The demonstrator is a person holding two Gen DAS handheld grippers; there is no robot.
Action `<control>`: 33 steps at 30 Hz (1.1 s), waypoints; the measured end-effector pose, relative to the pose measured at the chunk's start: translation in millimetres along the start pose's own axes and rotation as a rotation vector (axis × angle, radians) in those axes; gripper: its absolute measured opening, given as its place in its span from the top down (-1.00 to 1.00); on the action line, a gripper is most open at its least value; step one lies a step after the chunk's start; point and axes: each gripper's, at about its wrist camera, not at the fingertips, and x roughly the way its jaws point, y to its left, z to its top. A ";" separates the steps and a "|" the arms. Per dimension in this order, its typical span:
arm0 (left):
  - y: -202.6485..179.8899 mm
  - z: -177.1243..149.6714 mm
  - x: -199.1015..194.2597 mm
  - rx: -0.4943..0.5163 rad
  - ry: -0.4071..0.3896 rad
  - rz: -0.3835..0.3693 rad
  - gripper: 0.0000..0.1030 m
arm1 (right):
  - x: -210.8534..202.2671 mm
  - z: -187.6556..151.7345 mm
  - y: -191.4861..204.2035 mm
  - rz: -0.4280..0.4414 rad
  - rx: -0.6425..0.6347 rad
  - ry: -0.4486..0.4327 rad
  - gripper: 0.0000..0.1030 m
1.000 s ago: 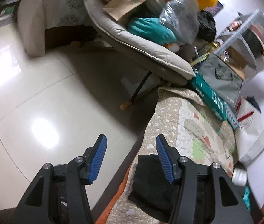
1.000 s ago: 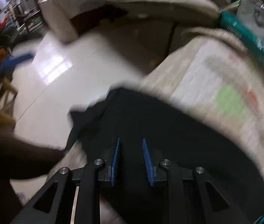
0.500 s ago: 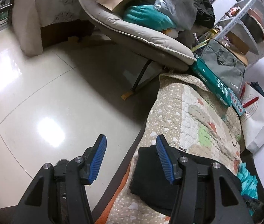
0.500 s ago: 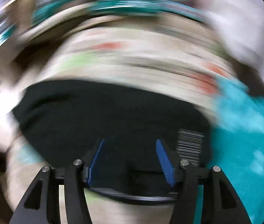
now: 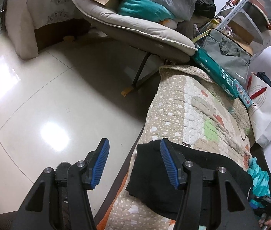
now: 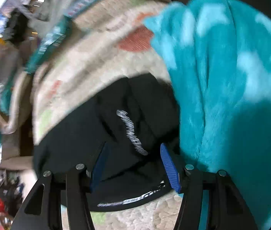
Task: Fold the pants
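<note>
The black pants lie folded in a compact stack on a beige quilted cover. My left gripper is open and empty, held above the cover's left edge, its right finger over the pants' corner. In the blurred right wrist view the pants show a white printed logo. My right gripper is open, its fingers astride the pants' near part, gripping nothing.
A fluffy teal blanket lies right beside the pants; it also shows in the left wrist view. A padded lounge chair piled with bags stands behind. A teal box, grey bag, white paper bag and glossy tiled floor surround the cover.
My right gripper has opened wide and swung right, from the pants' left end to their end by the teal blanket. My left gripper has stayed open and barely shifted.
</note>
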 end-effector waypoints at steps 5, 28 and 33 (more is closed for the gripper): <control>0.1 -0.2 0.5 -0.003 0.006 -0.003 -0.06 | 8.0 -2.3 -6.5 0.044 0.092 -0.041 0.46; 24.5 -0.5 -4.4 -0.115 0.027 -0.023 -0.06 | -32.8 -68.3 -20.5 0.020 0.128 0.039 -0.04; 16.5 -2.3 -2.5 -0.090 0.038 -0.040 -0.07 | -17.0 -113.6 82.8 0.141 -0.344 0.079 -0.03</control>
